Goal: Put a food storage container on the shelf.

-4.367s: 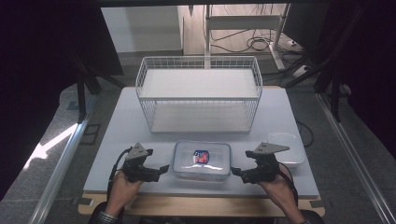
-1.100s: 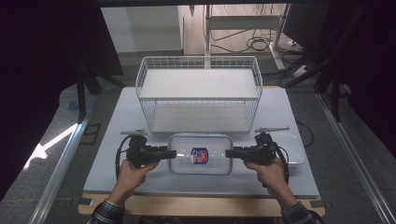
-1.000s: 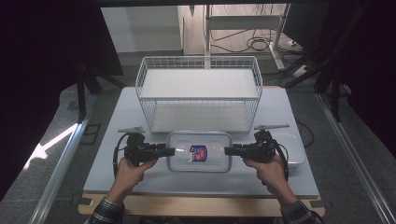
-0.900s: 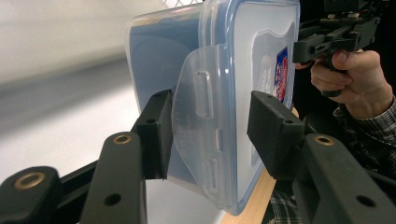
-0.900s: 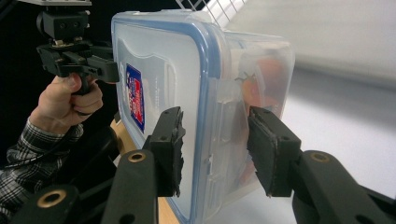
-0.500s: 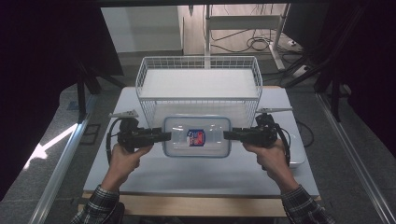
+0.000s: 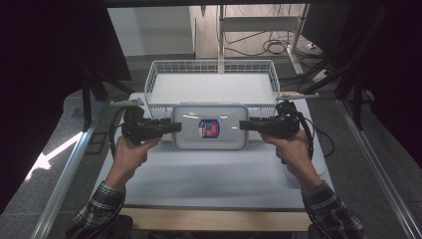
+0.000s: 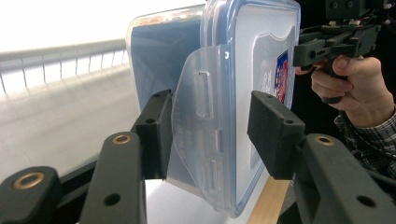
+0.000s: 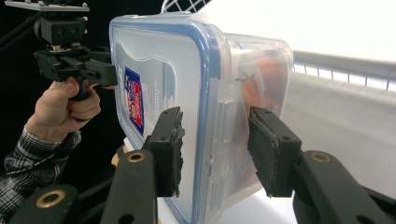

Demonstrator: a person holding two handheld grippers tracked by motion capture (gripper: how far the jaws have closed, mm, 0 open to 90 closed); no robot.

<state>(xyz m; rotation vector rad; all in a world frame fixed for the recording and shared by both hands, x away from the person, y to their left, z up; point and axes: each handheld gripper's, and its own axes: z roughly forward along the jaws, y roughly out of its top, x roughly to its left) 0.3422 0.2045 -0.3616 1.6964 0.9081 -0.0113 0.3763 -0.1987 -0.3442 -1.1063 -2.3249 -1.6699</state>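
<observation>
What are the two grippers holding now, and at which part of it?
Both hold the clear plastic container with the blue-edged lid: left gripper and right gripper each clamp a short end, over its side latch.

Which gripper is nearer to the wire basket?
Neither clearly. The left gripper and right gripper hold opposite ends of the food container, alongside the wire basket.

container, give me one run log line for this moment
container: lidded, off table, level | left gripper: shut on left end | right gripper: shut on right end | wire basket: just behind
</observation>
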